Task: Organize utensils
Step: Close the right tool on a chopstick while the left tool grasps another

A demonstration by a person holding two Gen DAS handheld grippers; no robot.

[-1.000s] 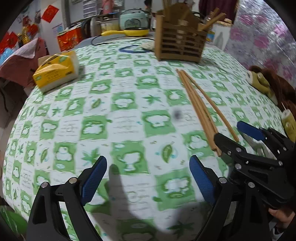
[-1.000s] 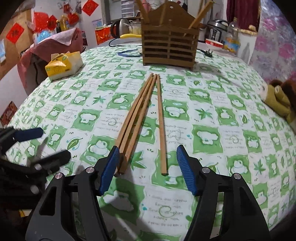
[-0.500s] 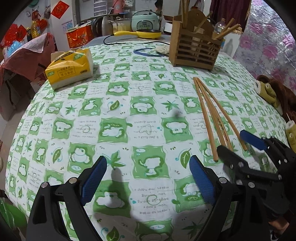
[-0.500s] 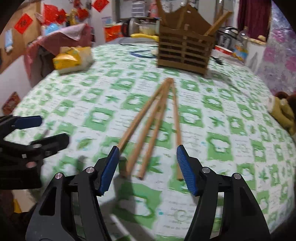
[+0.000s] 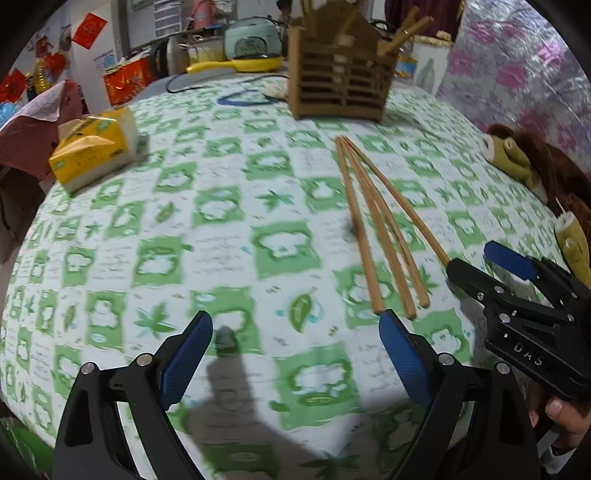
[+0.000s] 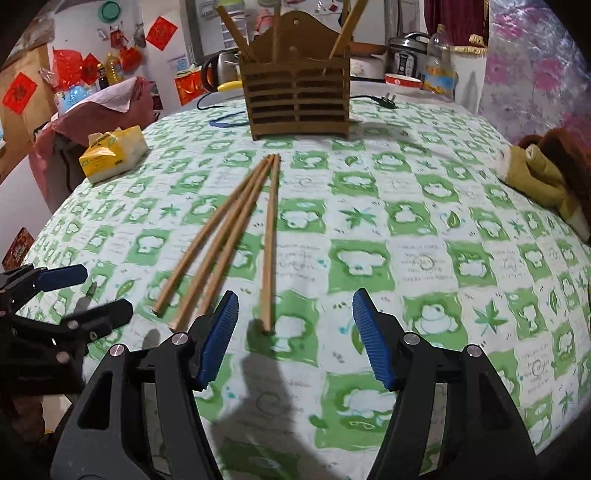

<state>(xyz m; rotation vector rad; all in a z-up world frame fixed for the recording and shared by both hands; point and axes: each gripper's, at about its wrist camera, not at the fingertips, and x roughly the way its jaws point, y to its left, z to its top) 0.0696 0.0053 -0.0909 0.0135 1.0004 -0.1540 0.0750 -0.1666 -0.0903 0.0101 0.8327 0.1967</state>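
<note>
Lived-in home dining area, patterned tablecloth point(image 6: 424, 229), rice cooker point(image 6: 404, 55), kettle point(image 6: 221, 70), red paper decorations point(image 6: 161, 32)

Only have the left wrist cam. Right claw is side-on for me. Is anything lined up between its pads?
Observer: Yes. The right claw is open, and the near end of one chopstick lies on the table between its pads, not gripped.
Operator: The other sticks?
Observer: The three other chopsticks lie further left, outside the pads, with their far tips meeting near the holder.
Operator: Anything right of the holder?
Observer: A black plug lies on the cloth there.
</note>
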